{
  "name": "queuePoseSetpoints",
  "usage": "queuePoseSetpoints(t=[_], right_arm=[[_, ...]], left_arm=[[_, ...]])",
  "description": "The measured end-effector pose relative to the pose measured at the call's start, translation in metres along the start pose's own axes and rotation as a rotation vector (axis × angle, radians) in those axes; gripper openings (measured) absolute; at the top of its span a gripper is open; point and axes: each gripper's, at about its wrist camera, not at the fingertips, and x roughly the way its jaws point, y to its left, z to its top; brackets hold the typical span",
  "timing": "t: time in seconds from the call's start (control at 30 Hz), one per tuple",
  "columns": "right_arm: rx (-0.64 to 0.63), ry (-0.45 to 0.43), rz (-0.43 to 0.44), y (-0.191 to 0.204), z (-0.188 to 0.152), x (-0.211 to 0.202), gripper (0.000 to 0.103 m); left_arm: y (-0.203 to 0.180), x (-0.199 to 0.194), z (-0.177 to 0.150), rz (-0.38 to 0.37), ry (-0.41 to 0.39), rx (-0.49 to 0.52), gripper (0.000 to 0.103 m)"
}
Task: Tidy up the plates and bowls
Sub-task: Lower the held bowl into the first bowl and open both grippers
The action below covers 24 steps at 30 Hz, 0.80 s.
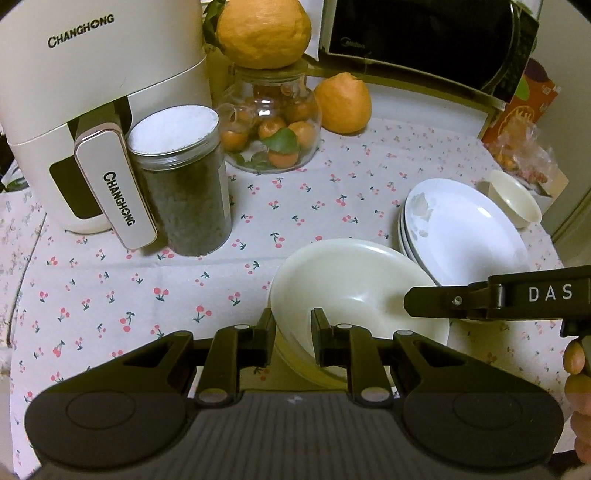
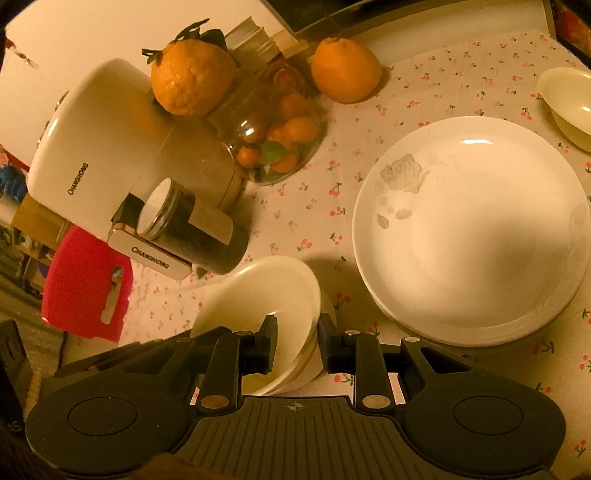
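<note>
A stack of cream bowls (image 1: 354,280) sits on the cherry-print tablecloth (image 1: 147,295) near the front. My left gripper (image 1: 293,332) straddles the near rim of the top bowl, one finger inside and one outside, shut on it. My right gripper (image 2: 297,338) clamps the opposite rim of the same bowl stack (image 2: 258,295); it also shows in the left wrist view (image 1: 410,302). A stack of white plates (image 1: 469,229) (image 2: 472,229) stands to the right. A single small cream bowl (image 1: 517,203) (image 2: 569,107) lies beyond the plates.
A white Changhong appliance (image 1: 74,110) and a dark jar (image 1: 184,184) stand at the left. A glass jar of small oranges (image 1: 273,125) and two large oranges (image 1: 343,103) stand at the back, by a microwave (image 1: 424,33). A red stool (image 2: 85,284) stands beside the table.
</note>
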Motion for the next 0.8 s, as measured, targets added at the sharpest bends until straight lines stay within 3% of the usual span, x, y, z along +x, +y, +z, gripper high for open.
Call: queuePoseSetpoints(t=[0.8], right_arm=[[0.023, 0.028, 0.0, -0.0031, 0.0, 0.0015, 0.025]], left_arm=[[-0.0053, 0.0031, -0.0021, 0.041, 0.006, 0.06, 0.026]])
